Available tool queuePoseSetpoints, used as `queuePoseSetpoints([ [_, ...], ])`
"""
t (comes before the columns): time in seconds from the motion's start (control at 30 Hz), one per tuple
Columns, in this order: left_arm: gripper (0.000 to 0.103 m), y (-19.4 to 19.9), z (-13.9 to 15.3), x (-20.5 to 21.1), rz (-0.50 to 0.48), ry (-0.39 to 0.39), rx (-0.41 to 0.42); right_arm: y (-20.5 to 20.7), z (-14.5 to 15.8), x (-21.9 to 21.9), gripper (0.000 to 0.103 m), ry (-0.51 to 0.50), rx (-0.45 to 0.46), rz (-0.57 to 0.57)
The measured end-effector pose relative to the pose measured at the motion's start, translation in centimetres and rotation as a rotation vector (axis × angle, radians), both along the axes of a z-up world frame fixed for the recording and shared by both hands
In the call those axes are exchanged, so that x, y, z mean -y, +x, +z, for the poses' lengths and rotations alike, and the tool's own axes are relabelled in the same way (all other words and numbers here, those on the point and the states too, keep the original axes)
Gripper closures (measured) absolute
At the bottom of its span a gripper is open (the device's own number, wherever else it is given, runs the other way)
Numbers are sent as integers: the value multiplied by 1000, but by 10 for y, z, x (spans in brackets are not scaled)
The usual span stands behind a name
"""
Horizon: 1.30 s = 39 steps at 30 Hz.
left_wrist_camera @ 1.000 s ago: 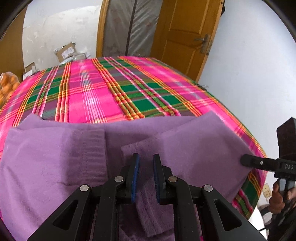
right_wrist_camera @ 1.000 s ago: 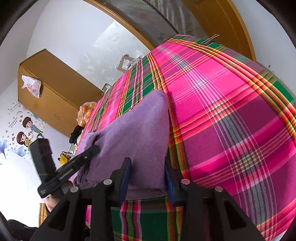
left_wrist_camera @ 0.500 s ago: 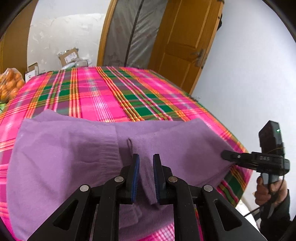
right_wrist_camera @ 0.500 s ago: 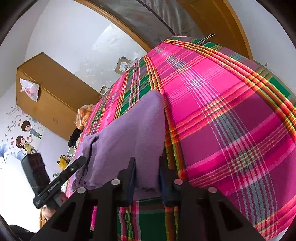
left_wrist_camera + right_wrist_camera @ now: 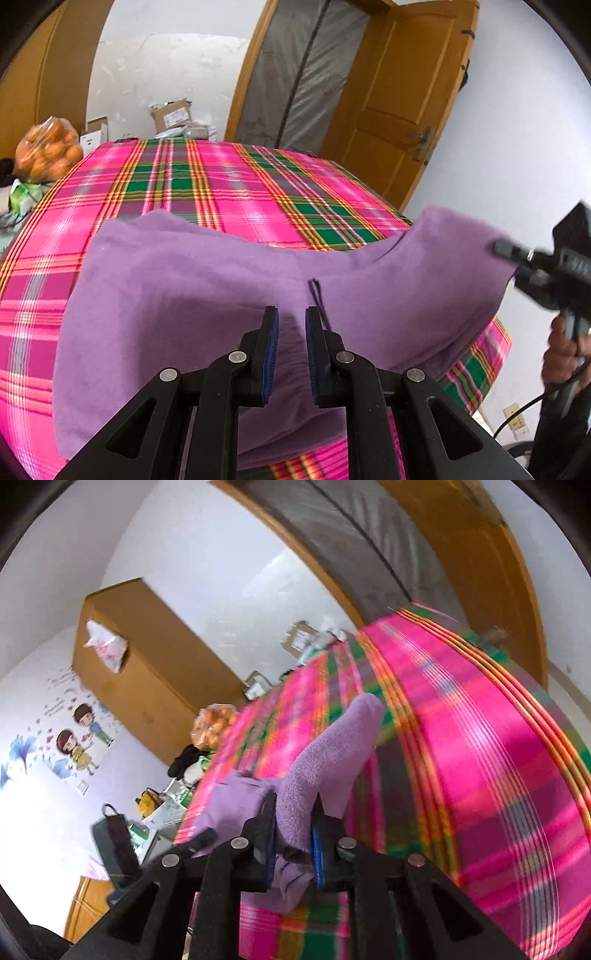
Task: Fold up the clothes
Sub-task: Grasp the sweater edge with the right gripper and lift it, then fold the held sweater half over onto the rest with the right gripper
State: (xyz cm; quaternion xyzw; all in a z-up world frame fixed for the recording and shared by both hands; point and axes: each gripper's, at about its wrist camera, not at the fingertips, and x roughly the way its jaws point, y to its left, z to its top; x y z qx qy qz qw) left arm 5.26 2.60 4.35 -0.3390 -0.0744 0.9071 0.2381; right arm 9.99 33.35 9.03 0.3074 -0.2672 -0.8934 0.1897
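Purple fleece garment (image 5: 177,295) lies across the near part of a bed w/ a pink-green plaid cover (image 5: 229,184), its right end raised off the bed. Both grippers hold it: left gripper (image 5: 288,343) has jaws narrow, pinching a ridge of fleece near the garment's middle at the near edge; right gripper (image 5: 293,834) has jaws narrow too, clamped on a bunched corner, seen from the left cam at far right holding the lifted end up. Progress, as a judgement: a fold looks to be in hand, w/ the right end up in the air and the left part flat on the cover; layers seem doubled near the middle, but how many folds are in can't be told. Garment isn't a neat packet, so work is left. Pose: left gripper low, pointing fwd over the cloth; right gripper higher, beyond the bed's right edge, person's hand (image 5: 561,350) under it. Bag of oranges (image 5: 48,147) sits far left.
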Motion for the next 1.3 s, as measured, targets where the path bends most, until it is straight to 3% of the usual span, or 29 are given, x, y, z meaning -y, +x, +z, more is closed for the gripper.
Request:
queuePoseSetpoints([
  [0.23, 88, 7, -1, 34, 56, 48, -20, -19, 55, 58, 87, 78, -97, 101],
  [0.53, 88, 15, -4, 98, 171, 101, -40, -51, 75, 169, 87, 175, -112, 273],
  [0.8, 88, 27, -12, 168, 304, 131, -40, -88, 41, 274, 87, 273, -23, 428],
  [0.97, 88, 30, -19, 196, 356, 145, -20, -109, -19, 320, 82, 313, 119, 525],
  [1.07, 88, 29, -21, 201, 352, 158, -11, -109, -48, 326, 73, 306, 196, 580],
  [1.23, 88, 21, -19, 194, 280, 204, 7, -85, -52, 311, 72, 244, 177, 643],
  [1.27, 85, 18, -18, 189, 250, 213, 13, -80, -49, 304, 72, 230, 163, 648],
  [1.3, 77, 15, -18, 184, 223, 221, 19, -78, -48, 297, 72, 221, 157, 636],
])
